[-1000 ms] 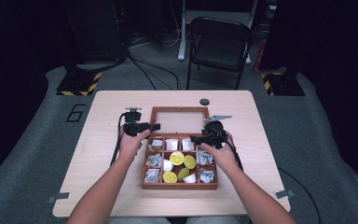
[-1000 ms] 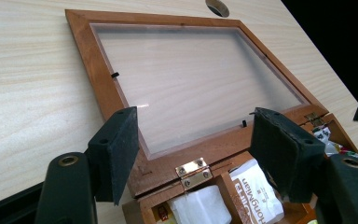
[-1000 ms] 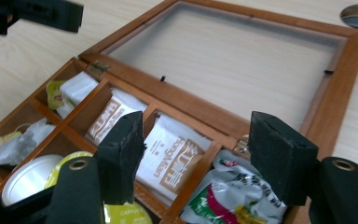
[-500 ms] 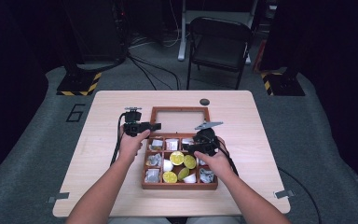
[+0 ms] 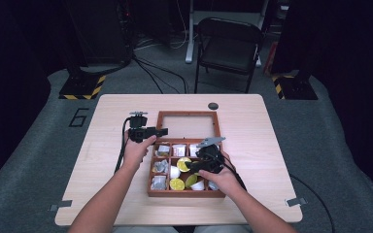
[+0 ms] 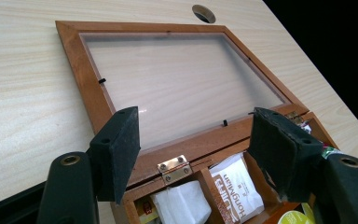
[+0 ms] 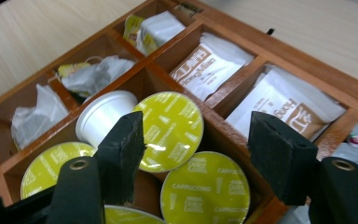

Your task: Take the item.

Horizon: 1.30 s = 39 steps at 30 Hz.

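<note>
Both forearms are bare, with no sleeves in the high view. The left gripper [image 5: 161,131] is black, and a black cable trails from it toward 7 o'clock. The right gripper [image 5: 187,165] is black too, with a grey 3-cornered plate on top. In each gripper view, 2 blocky black jaws carry matte pads [image 6: 121,149] and a brass-ringed hole [image 7: 78,164].
</note>
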### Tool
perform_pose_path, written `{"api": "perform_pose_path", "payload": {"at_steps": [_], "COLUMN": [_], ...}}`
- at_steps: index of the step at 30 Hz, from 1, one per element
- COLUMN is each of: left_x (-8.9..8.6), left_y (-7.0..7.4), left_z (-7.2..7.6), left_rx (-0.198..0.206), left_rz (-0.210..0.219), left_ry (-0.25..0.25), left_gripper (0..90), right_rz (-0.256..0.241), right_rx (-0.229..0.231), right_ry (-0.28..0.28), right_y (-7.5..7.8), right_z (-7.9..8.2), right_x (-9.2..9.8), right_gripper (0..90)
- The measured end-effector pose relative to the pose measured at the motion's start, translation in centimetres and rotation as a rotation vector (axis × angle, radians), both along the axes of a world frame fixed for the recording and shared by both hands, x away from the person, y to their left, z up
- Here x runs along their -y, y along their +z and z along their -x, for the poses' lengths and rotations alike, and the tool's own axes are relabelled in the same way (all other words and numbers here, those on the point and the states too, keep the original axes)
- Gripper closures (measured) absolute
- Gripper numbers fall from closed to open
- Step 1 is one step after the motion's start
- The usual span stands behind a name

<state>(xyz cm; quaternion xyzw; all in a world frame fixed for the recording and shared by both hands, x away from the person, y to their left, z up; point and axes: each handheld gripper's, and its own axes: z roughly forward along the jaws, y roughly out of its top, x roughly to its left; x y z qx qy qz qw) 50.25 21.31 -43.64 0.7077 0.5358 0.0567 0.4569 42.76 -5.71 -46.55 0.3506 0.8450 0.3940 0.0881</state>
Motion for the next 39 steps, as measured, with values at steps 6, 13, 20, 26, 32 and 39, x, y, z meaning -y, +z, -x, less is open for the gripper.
{"api": "perform_pose_path", "payload": {"at_steps": [6,13,20,26,32,39], "left_x": [0.0,-0.1,-0.2,-0.3,-0.4,-0.4], "left_y": [0.0,-0.1,-0.1,-0.1,0.0,-0.1], "left_z": [0.0,0.0,0.0,0.0,0.0,0.0], "left_rx": [0.0,0.0,-0.002,0.0,-0.002,-0.002], "left_rz": [0.008,-0.001,-0.007,-0.008,-0.005,-0.003], "left_ry": [0.011,0.005,0.006,0.006,0.008,0.01], "left_gripper": [33.4,33.4,33.4,33.4,33.4,33.4], "right_rz": [0.0,0.026,0.056,0.085,0.114,0.133], "right_rx": [0.001,-0.001,0.013,0.035,0.065,0.086], "right_ry": [0.027,0.051,0.05,0.06,0.067,0.076], "right_y": [-0.3,-0.7,-0.9,-1.3,-1.6,-1.6], "right_z": [0.4,0.6,0.8,1.0,1.1,1.2], "right_x": [-0.6,-1.4,-1.8,-2.5,-2.9,-3.0], "right_gripper": [36.2,36.0,34.7,33.3,33.1,33.1]}}
